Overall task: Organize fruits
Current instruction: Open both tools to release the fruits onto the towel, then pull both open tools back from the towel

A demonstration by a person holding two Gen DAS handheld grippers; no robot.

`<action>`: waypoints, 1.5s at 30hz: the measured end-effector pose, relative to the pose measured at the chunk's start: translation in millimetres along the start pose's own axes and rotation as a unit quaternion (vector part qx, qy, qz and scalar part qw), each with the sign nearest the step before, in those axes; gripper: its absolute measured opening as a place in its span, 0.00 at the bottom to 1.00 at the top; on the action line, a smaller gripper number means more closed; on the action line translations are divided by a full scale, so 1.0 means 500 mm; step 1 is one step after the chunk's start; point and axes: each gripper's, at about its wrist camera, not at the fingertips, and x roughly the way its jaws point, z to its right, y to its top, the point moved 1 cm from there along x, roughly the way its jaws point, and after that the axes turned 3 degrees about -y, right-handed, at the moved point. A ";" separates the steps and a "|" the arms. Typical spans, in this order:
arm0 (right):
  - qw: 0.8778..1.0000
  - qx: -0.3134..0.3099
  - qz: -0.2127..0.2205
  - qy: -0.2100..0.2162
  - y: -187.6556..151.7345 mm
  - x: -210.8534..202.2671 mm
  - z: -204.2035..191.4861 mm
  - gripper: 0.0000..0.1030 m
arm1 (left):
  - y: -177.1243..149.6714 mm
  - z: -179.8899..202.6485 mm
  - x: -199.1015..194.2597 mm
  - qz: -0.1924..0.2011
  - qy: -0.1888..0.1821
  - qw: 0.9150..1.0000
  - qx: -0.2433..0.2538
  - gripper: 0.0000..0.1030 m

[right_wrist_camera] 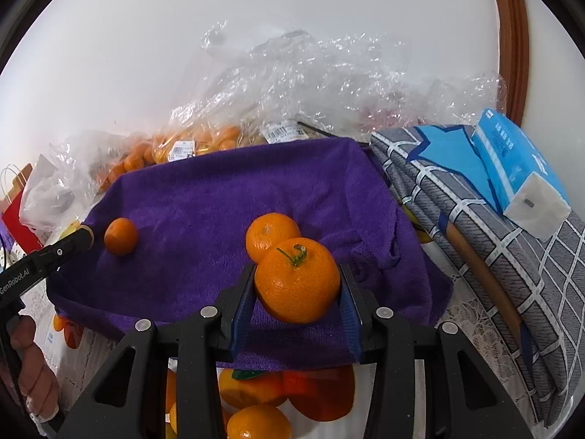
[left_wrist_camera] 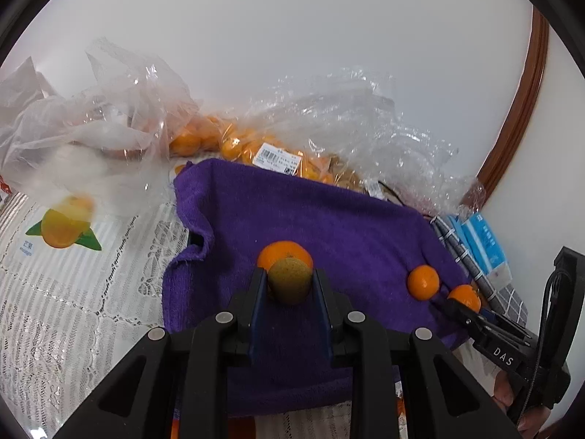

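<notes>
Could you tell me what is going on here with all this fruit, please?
A person is sorting fruit over a purple towel with a handheld gripper in each hand. The left gripper is closed on a small brownish-green fruit, probably a kiwi. The right gripper grips a stemmed orange. Two loose oranges already lie on the towel: one just beyond the held orange, another toward the left gripper's side. Clear bags of more oranges sit behind the towel.
</notes>
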 end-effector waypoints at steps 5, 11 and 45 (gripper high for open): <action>1.000 0.000 -0.002 -0.005 0.000 0.004 -0.003 0.42 | 0.000 -0.009 0.007 -0.009 0.000 1.000 -0.011 0.23; 1.000 -0.002 0.004 -0.007 -0.001 -0.001 -0.012 0.48 | -0.002 -0.006 0.010 -0.012 0.009 1.000 -0.004 0.23; 0.998 0.027 0.053 0.004 -0.109 -0.283 0.013 0.47 | -0.003 0.012 -0.103 0.073 0.020 0.997 0.023 0.42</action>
